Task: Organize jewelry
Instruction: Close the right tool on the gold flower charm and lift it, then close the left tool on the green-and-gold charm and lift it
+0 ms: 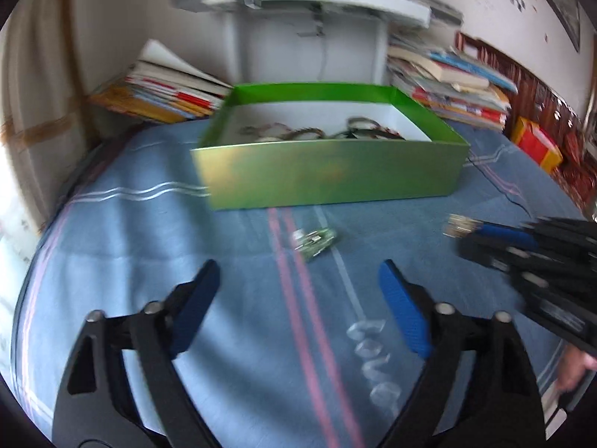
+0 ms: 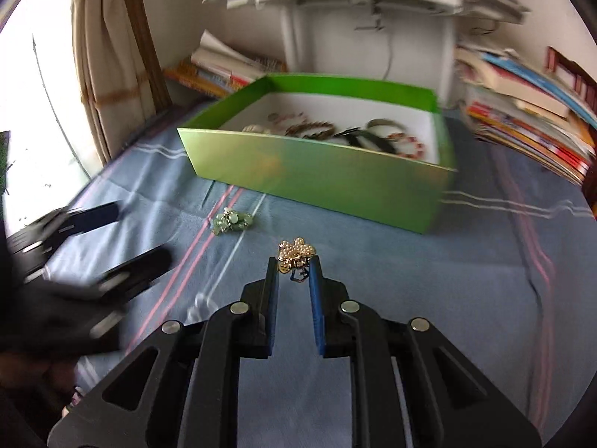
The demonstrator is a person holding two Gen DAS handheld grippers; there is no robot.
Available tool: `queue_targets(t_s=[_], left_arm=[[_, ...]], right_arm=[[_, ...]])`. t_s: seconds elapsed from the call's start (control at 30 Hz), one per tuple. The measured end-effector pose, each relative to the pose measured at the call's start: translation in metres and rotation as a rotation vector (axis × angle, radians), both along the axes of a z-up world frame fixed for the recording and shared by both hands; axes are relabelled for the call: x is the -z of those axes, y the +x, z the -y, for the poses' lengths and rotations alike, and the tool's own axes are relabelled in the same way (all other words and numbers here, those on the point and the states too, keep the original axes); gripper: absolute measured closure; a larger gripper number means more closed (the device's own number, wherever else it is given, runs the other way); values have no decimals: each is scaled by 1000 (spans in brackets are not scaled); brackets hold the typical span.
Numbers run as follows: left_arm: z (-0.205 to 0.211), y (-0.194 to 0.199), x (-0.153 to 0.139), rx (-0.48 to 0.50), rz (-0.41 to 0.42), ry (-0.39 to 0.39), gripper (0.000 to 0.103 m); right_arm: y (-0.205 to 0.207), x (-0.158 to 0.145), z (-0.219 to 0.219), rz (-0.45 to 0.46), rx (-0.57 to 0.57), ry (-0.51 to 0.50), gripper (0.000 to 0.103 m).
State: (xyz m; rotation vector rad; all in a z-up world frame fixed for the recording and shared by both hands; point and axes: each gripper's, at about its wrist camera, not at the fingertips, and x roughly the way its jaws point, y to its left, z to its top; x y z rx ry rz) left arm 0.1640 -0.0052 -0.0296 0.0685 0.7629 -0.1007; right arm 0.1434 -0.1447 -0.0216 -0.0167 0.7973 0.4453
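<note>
A green box with a white inside stands on the blue bedcover and holds several bracelets. A small green bead piece lies on the cover in front of it; it also shows in the right wrist view. My left gripper is open and empty, just short of the bead piece. My right gripper is shut on a gold pearl brooch, held above the cover in front of the box. It also shows in the left wrist view.
Stacks of books lie behind the box at right and more books at left. A white table leg stands behind. A curtain hangs at left. A red and yellow box sits at far right.
</note>
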Motion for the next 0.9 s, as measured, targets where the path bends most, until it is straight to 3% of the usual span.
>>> queue_targets(t_s=[0.1, 0.13, 0.17, 0.2, 0.23, 0.37, 0.53, 0.6, 0.63, 0.67, 0.8, 0.9], left_arm=[[15, 26, 12, 38, -57, 4, 46], [18, 33, 17, 44, -82, 9, 64], [20, 40, 24, 47, -115, 12, 89], [18, 44, 28, 41, -137, -6, 101], [15, 44, 29, 33, -142, -27, 103], [-5, 6, 5, 19, -48, -114, 103], [-18, -30, -12, 11, -22, -93, 102], [-14, -24, -11, -5, -37, -53, 73], [-11, -19, -11, -19, -25, -42, 36], [-9, -17, -12, -21, -2, -43, 27], [9, 13, -6, 2, -11, -59, 35], [18, 41, 4, -9, -64, -57, 56]], right_arm=[[-16, -4, 16, -1, 22, 9, 87], [-20, -5, 20, 0, 28, 11, 87], [-24, -5, 23, 2, 28, 10, 87], [-28, -6, 25, 7, 28, 11, 87], [-30, -7, 26, 12, 28, 12, 87], [-43, -11, 24, 35, 6, 20, 87], [-50, -10, 19, 45, -29, 43, 87], [-50, -11, 18, 45, -35, 47, 87], [-51, -11, 18, 48, -35, 50, 87], [-53, -12, 18, 51, -36, 52, 87], [-56, -14, 24, 57, -26, 58, 87], [-60, -13, 33, 52, -11, 59, 87]])
